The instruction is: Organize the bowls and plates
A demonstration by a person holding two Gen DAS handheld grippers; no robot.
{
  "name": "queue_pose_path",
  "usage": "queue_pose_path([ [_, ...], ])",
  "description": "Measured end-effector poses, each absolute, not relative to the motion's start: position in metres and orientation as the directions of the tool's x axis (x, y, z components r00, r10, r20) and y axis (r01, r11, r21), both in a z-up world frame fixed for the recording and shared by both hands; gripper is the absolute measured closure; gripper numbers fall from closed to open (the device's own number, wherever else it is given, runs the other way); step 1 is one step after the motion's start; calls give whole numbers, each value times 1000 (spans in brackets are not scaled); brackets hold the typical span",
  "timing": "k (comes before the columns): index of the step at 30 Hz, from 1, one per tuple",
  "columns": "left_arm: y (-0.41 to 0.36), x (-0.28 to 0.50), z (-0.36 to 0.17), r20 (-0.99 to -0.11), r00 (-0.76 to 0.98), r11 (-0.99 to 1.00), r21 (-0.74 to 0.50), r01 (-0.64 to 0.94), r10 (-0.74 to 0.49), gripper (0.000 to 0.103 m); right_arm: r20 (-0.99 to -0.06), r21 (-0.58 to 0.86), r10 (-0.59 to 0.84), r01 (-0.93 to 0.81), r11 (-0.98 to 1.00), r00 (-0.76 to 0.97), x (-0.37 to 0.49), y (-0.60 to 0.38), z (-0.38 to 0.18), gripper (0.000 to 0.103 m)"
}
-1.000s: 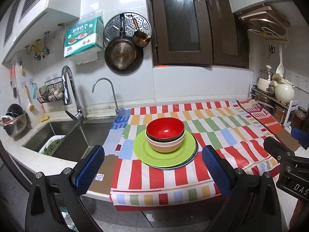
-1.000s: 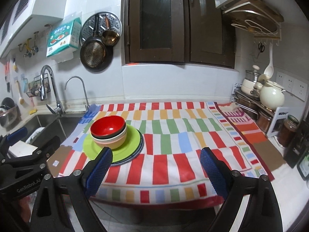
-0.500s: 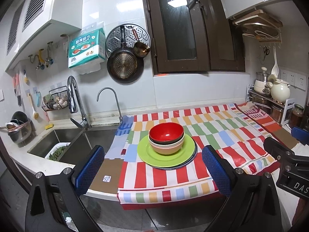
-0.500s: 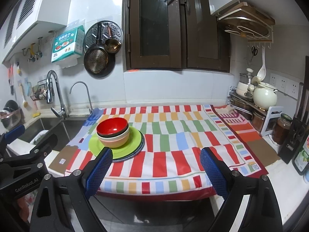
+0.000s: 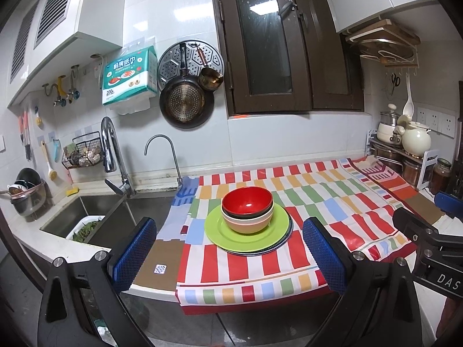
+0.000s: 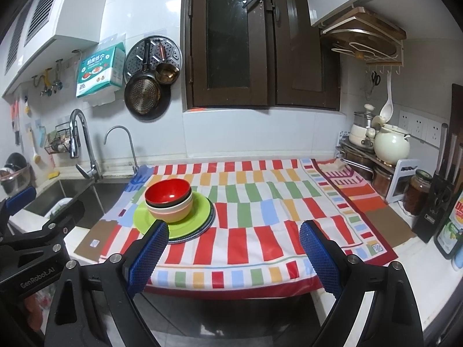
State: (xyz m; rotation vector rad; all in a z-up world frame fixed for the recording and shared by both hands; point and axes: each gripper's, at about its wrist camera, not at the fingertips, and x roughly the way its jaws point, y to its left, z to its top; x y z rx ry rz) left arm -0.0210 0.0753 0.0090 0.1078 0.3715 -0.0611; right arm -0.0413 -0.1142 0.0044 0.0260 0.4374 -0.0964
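A red bowl (image 5: 246, 204) sits nested on a beige bowl (image 5: 249, 223), on a green plate (image 5: 228, 235) that lies on a darker plate. The stack stands on the striped cloth (image 5: 318, 202) near its left side. It also shows in the right wrist view: the red bowl (image 6: 167, 192) and the green plate (image 6: 199, 217). My left gripper (image 5: 228, 256) is open and empty, held back from the counter's front edge, in line with the stack. My right gripper (image 6: 231, 256) is open and empty, also off the counter, to the right of the stack.
A sink (image 5: 95, 211) with two faucets lies left of the cloth. Pots and a cream kettle (image 6: 390, 144) stand on a rack at the right, with jars, a knife block (image 6: 439, 196) and bottles. Pans hang on the back wall.
Both grippers have pulled back and risen away from the counter, so the stack looks smaller and farther. The bowls and plates have not moved. Both grippers stay open.
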Motion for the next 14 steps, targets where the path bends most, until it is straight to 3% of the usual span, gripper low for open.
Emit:
queue_pose_path([
  [14, 79, -20, 7, -389, 920, 993, 80, 91, -54, 0, -429, 5, -90, 102, 995, 899, -45, -116, 6, 10],
])
